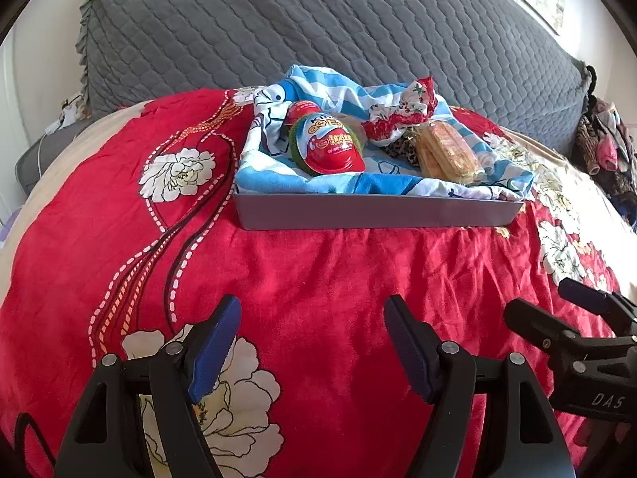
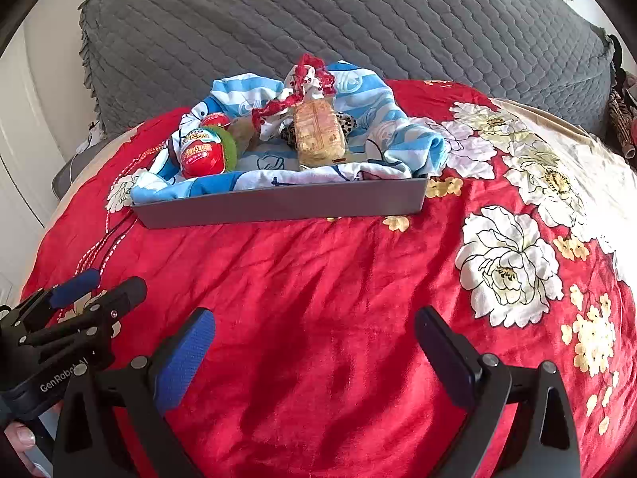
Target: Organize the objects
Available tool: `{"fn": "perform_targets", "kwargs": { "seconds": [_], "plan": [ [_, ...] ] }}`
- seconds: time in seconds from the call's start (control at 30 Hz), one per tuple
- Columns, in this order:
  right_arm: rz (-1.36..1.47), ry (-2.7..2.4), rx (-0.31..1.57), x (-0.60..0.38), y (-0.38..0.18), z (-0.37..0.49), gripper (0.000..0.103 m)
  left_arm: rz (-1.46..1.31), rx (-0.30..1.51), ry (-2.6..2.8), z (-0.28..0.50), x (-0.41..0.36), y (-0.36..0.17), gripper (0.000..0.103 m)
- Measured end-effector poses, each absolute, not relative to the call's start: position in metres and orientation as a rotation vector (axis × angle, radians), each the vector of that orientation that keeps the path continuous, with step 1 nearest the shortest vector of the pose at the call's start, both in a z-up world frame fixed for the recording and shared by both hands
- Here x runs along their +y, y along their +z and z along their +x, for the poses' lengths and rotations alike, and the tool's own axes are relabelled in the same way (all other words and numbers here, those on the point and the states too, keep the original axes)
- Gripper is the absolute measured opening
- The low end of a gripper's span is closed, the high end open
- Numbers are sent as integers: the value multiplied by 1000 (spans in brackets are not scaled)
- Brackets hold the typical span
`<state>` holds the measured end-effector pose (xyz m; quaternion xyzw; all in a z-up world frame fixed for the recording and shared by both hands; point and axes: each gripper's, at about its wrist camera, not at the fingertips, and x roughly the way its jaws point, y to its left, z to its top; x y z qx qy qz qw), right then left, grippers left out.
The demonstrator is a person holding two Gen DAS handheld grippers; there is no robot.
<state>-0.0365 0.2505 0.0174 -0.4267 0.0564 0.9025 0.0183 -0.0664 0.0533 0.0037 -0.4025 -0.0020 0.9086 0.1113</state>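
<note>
Grey tray [image 1: 370, 211] at centre frame looks filled; your left gripper [image 1: 314, 352] and right gripper [image 2: 318, 352] gape empty, so pull back.

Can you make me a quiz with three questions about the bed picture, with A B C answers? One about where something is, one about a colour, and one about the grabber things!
1. Where is the big red egg?
A. In the grey tray
B. On the grey pillow
C. Between a gripper's fingers

2. What colour is the striped cloth lining the tray?
A. Yellow and black
B. Blue and white
C. All green

3. How is the left gripper?
A. Shut on the egg
B. Shut on the cloth
C. Open, holding nothing

Answers:
1. A, the egg lies on the cloth inside the tray.
2. B, blue and white stripes drape over the tray's edges.
3. C, only the red bedspread shows between its fingers.
</note>
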Motion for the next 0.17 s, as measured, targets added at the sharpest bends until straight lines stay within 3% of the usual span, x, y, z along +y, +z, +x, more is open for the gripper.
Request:
{"fn": "perform_targets", "kwargs": {
  "seconds": [0.17],
  "plan": [
    [-1313, 2812, 171, 250, 19, -36, 101, -1168, -18, 2682, -66, 52, 2, 76]
  ]
}}
